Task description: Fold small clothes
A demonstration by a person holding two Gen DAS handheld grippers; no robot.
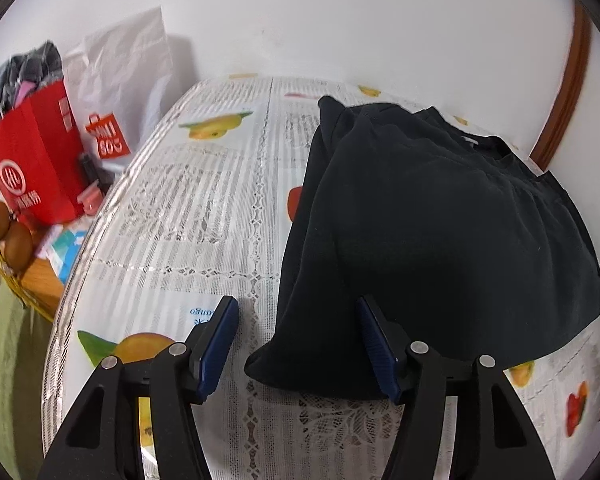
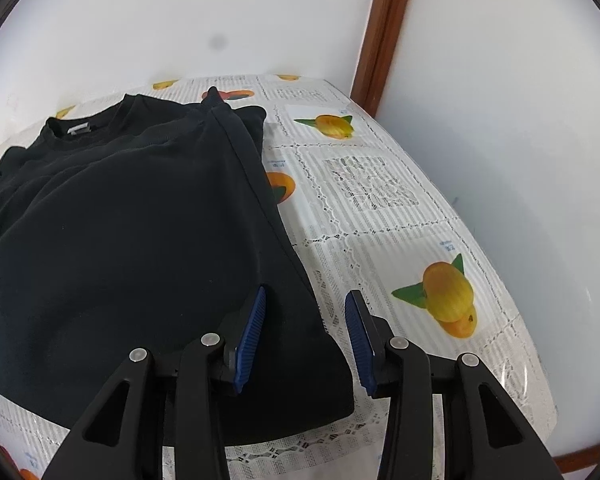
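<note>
On the table (image 1: 204, 216), under a clear cover printed with fruit and lace-like bands, lies one black garment (image 1: 432, 224), a sweatshirt-type top, folded lengthwise with its neckline and white label (image 2: 79, 129) at the far end toward the wall.

Item, left gripper (image 1: 296, 344): mine, jaws well apart, blue ribbed pads facing each other. The near left corner of the garment lies between the jaws; the right-hand pad stands over the cloth, the left-hand pad over bare table. Neither pad presses on the fabric as far as I can see.

Item, right gripper (image 2: 305, 340): mine, jaws parted less widely. The garment's near right corner and side edge lie between the jaws; the left-hand pad is over the cloth, the right-hand pad over the table just beside the edge. No pinch visible.

Item, garment position: middle of the table, near hem toward me, a long fold line running up its right side, one point of cloth sticking up at the far end.

Item, surroundings: a red paper bag (image 1: 36, 160) stuffed with dark clothing off the table's left end, a white bag (image 1: 128, 76) behind it, brown round fruit (image 1: 18, 244) in a yellow basket, white wall, brown wooden trim (image 2: 384, 32) in the far right corner.
</note>
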